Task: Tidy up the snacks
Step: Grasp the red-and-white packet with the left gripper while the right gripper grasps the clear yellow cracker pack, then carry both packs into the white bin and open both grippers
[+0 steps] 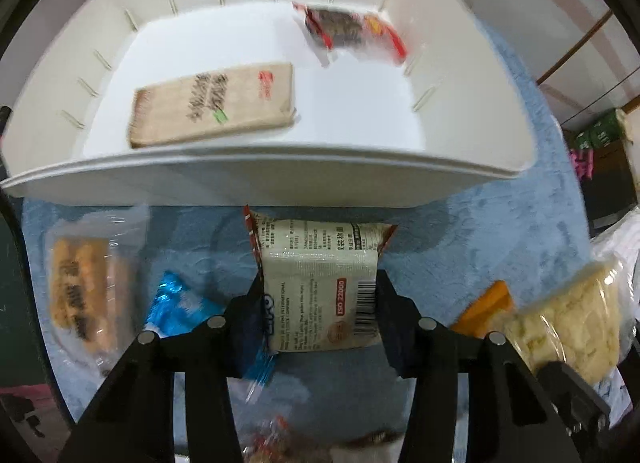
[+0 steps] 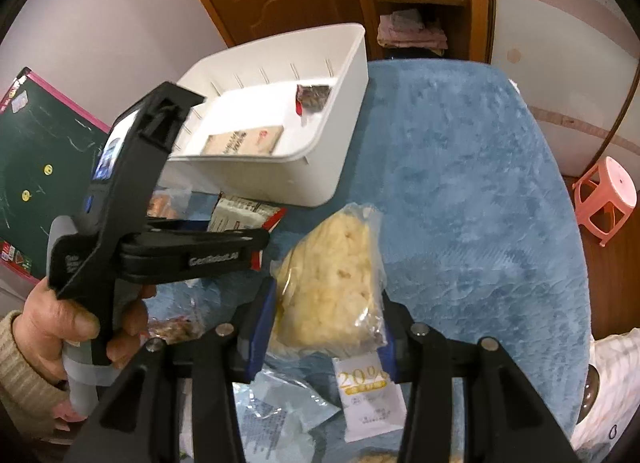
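**Snacks: two packets binned, two more gripped, several left on the cloth**

Snacks are partly sorted. The white bin [image 1: 256,179] stands on the blue tablecloth [image 1: 500,231] and already holds two items: a tan flat packet [image 1: 214,105] lying on its floor near the front wall, and a red-and-dark wrapper [image 1: 346,29] toward the far right corner. The rest of the bin floor is bare.

Both tools are clamped on packets. The left gripper [image 1: 320,303] has its jaws pressed on a beige printed packet [image 1: 320,275] just in front of the bin's near wall. The right gripper [image 2: 326,323] has its jaws closed on a clear bag of pale yellow puffs [image 2: 336,283]; whether either packet is lifted clear of the cloth cannot be told.

Outside the bin several pieces wait: a clear-wrapped orange-brown bar [image 1: 84,287] at the left, a blue foil packet [image 1: 176,303] beside the left jaw, an orange packet [image 1: 486,309] next to the puffs, a white sachet [image 2: 370,403] and a clear pouch [image 2: 276,411] near the right gripper.

Judging by this, well under half is done: the two gripped packets need carrying over the bin's wall and releasing, then the loose ones follow.
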A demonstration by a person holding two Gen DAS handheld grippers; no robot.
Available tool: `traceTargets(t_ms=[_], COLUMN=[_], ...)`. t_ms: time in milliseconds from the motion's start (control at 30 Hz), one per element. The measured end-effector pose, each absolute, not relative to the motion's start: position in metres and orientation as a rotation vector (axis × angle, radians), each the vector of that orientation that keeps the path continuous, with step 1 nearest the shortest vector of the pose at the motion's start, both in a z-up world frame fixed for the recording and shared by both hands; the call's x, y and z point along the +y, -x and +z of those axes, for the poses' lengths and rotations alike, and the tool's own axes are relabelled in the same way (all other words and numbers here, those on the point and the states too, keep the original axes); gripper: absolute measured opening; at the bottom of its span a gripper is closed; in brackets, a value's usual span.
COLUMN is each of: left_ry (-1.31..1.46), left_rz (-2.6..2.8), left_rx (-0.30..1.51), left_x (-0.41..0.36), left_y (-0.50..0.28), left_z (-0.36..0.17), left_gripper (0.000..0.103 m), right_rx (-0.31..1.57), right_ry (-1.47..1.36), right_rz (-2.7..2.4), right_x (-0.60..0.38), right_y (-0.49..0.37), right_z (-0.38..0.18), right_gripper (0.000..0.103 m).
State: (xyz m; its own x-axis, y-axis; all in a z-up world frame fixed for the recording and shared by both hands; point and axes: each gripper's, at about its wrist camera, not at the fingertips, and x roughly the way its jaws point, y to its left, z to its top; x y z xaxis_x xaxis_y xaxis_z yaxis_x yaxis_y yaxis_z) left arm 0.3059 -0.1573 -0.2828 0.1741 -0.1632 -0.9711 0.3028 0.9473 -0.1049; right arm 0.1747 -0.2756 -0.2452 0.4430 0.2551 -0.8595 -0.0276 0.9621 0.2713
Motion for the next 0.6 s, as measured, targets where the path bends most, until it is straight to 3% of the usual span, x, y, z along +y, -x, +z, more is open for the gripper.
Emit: traceTargets(t_ms=[300, 600], left_ry=[-0.088, -0.026], left_rz=[-0.411, -0.397], left_rx=[1.178, 0.983], left_x=[-0.115, -0.070], left_y=[-0.264, -0.291], left_z=[-0.167, -0.054], left_gripper=[0.048, 0.048], right_rx=[1.012, 0.873], right_ry=[-0.273, -0.310], right_rz=[0.221, 0.274], right_x=[-0.270, -0.267], right_y=[-0.163, -0.193], right_z=[-0.184, -0.101], right_gripper=[0.045, 0.045])
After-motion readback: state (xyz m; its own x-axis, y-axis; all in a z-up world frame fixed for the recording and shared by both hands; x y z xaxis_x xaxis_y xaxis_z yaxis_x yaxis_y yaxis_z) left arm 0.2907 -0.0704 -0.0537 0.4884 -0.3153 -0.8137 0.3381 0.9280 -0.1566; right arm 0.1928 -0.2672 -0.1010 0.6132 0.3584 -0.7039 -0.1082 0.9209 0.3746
